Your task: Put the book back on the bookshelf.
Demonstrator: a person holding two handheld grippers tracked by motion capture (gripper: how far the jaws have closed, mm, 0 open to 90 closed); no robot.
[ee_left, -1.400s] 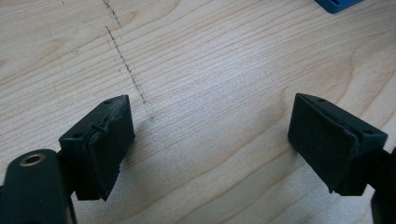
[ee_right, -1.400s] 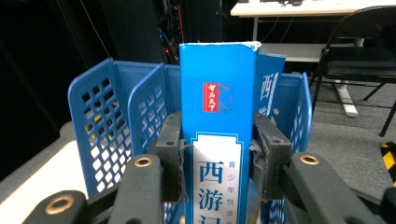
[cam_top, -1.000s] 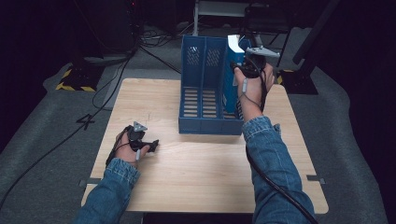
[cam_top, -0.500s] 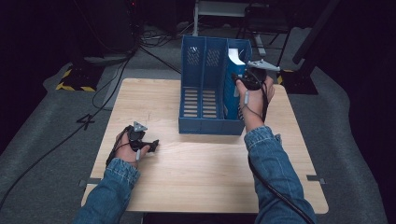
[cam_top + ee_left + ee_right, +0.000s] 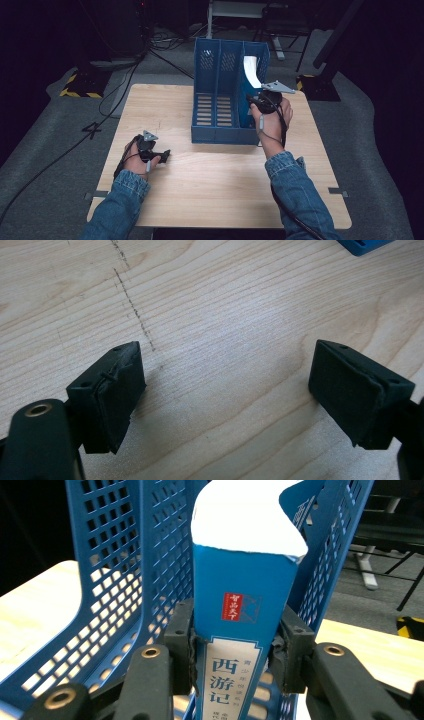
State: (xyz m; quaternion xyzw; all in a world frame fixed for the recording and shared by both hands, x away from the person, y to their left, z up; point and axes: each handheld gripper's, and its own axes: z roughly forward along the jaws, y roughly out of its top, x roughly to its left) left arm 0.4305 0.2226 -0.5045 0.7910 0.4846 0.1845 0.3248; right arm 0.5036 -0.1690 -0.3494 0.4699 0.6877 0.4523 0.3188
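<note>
Blue plastic file rack [image 5: 220, 100] with three slots stands near the far edge of the tabletop [image 5: 215, 185], a little right of its middle. The right hand-held gripper [image 5: 257, 102] reaches into the rack's rightmost slot, its jaws pinching a blue book [image 5: 240, 605] by the spine; the book stands upright with its white page edge [image 5: 250, 70] showing above the slot's walls. In the right gripper view the spine carries a small red label and Chinese characters on a pale panel, and the pads [image 5: 182, 645] press on both sides of it.

Toward the tabletop's left edge, the left hand-held gripper [image 5: 162, 156] rests low over the bare wood with its jaws spread wide and nothing between them. A corner of the rack [image 5: 362, 245] shows at the top of the left gripper view.
</note>
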